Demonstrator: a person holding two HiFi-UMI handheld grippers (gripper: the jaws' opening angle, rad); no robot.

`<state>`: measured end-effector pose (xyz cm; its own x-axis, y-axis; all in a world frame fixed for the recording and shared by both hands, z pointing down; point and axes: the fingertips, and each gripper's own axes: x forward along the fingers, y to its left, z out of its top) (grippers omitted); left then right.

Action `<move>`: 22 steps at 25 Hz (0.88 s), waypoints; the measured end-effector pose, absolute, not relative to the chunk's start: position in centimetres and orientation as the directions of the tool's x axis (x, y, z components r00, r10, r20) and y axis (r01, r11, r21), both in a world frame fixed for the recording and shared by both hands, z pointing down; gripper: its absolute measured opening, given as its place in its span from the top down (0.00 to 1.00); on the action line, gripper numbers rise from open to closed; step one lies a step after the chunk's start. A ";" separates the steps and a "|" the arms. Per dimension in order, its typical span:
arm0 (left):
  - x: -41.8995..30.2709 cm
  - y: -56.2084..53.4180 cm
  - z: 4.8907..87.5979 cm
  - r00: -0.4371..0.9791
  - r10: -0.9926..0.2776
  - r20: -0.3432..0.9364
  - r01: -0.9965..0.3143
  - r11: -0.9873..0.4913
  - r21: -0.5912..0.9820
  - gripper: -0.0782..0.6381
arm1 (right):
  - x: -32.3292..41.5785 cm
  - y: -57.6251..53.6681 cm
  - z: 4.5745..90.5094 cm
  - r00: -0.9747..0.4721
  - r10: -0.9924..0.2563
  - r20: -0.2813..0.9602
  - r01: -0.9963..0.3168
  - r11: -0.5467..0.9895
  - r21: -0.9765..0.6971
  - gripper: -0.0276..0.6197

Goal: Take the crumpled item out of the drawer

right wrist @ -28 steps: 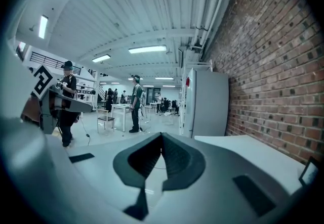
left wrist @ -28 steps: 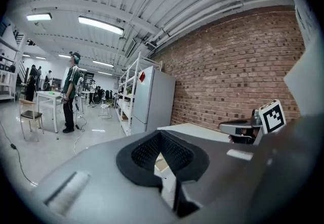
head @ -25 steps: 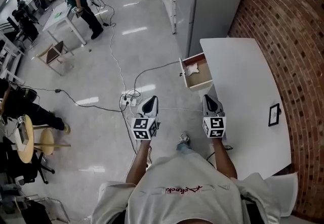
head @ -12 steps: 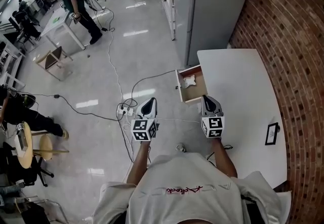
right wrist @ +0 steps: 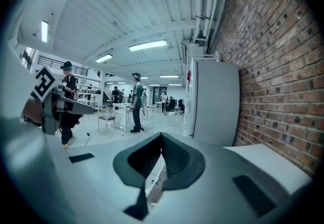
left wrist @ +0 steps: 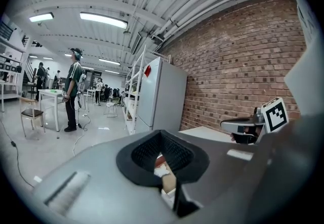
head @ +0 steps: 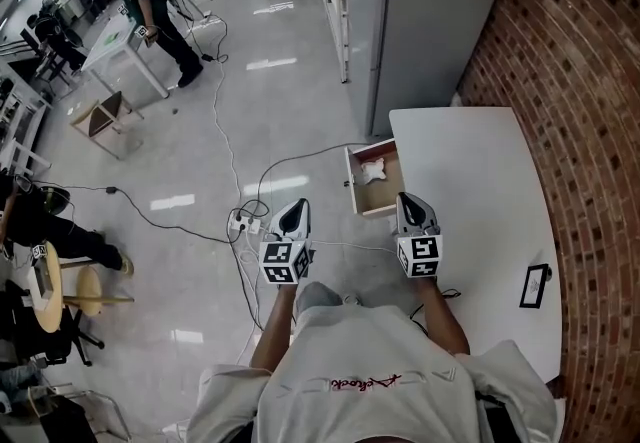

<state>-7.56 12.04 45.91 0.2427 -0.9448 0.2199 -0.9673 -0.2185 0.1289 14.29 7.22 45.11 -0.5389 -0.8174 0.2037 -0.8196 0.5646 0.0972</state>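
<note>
Floor (head: 200,131) left of jaws was glossy. Wall (head: 580,81) right of jaws was rough brick. Table (head: 480,191) was smooth, matt white. Drawer (head: 376,197) ahead of jaws looked wooden; item (head: 373,169) inside looked papery.

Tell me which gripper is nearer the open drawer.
The right gripper: its tip sits just short of the drawer at its near end, while the left gripper is well off to the drawer's left.

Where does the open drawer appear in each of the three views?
Head view: drawer at centre, jutting from the white table's left edge.
Left gripper view: low centre, a sliver between the jaw tips.
Right gripper view: low centre, likewise.
Shared landmark: tall grey cabinet.
</note>
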 end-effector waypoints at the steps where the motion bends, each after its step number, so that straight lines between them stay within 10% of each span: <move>1: -7.6 12.0 46.0 0.240 -0.945 0.223 -0.968 -0.215 0.130 0.88 | 14.2 7.1 45.2 -0.542 -0.815 0.206 -0.818 0.567 0.093 0.94; 22: -11.5 3.6 48.8 0.278 -0.922 0.271 -0.959 -0.250 0.134 0.88 | 10.3 -0.7 48.4 -0.509 -0.822 0.257 -0.838 0.541 0.072 0.94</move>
<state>-11.50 3.63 48.77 0.2778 -0.9217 0.2709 -0.9590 -0.2495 0.1342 10.26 -0.66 48.44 -0.5088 -0.8215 0.2575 -0.8376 0.5414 0.0723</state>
